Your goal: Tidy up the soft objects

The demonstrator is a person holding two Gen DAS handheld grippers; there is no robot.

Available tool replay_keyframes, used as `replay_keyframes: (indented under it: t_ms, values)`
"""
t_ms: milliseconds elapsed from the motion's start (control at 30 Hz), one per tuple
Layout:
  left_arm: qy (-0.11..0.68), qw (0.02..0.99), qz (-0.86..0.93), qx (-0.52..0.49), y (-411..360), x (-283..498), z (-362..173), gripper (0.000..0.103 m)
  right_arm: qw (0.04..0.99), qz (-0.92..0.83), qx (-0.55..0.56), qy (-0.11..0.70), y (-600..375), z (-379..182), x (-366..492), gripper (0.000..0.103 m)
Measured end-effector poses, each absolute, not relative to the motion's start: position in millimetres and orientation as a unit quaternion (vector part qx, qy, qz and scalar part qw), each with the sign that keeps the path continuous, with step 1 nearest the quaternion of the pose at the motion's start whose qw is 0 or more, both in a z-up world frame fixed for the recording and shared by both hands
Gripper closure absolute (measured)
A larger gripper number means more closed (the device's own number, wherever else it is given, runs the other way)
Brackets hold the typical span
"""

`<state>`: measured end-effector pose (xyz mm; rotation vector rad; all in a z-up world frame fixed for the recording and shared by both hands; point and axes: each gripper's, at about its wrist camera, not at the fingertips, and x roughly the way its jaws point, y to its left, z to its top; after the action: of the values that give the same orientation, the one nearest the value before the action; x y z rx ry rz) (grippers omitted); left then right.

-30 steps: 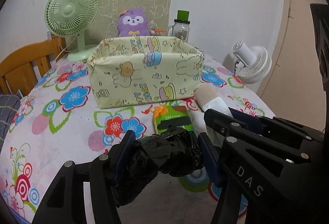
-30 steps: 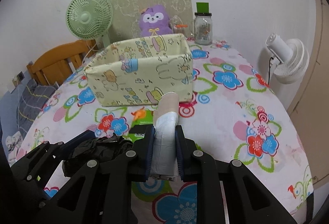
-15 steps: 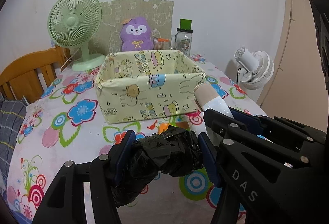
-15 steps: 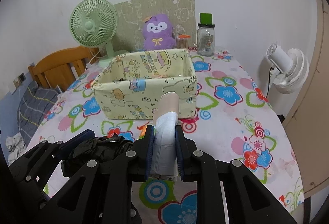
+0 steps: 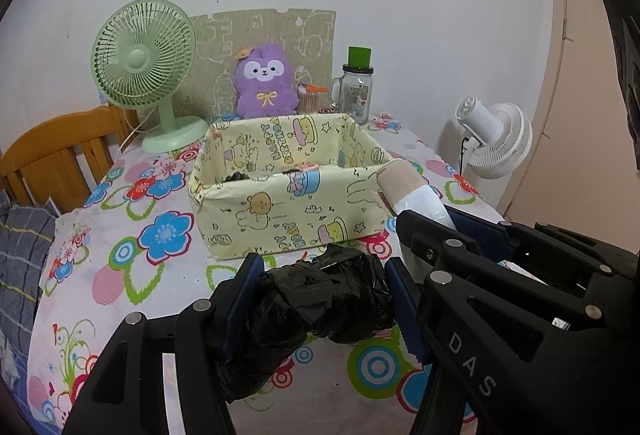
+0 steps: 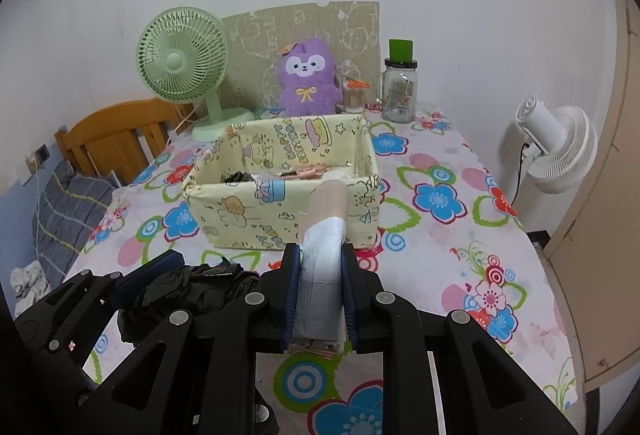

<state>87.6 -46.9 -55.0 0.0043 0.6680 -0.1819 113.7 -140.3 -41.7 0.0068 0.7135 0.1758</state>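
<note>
My left gripper (image 5: 324, 283) is shut on a crumpled black plastic bag (image 5: 320, 299), held above the flowered tablecloth. The same bag (image 6: 188, 295) shows at lower left in the right wrist view. My right gripper (image 6: 320, 283) is shut on a roll of white plastic film on a tan cardboard core (image 6: 324, 235); that roll (image 5: 408, 191) juts up at the right of the left wrist view. Ahead of both stands a pale yellow cartoon-print box (image 5: 288, 191) (image 6: 280, 195), open at the top, with a few small items inside.
Behind the box are a green desk fan (image 5: 144, 75), a purple plush toy (image 5: 264, 83) and a glass jar with a green lid (image 5: 358, 87). A white fan (image 6: 556, 147) stands off the table's right edge. A wooden chair back (image 6: 116, 131) is at left.
Both grippers have risen with their loads; the box now sits lower in view and its inside shows. The green packet on the cloth is hidden behind the black bag.
</note>
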Motion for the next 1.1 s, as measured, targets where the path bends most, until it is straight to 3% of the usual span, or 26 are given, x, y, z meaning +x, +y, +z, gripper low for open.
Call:
replay_keyframes:
  t_ms: [1100]
  values:
    - [0.303, 0.95, -0.078, 0.005, -38.5, 123.9, -12.9, 0.039, 0.941, 0.092, 0.013, 0.326, -133.6, 0.3, 151.4, 0.08]
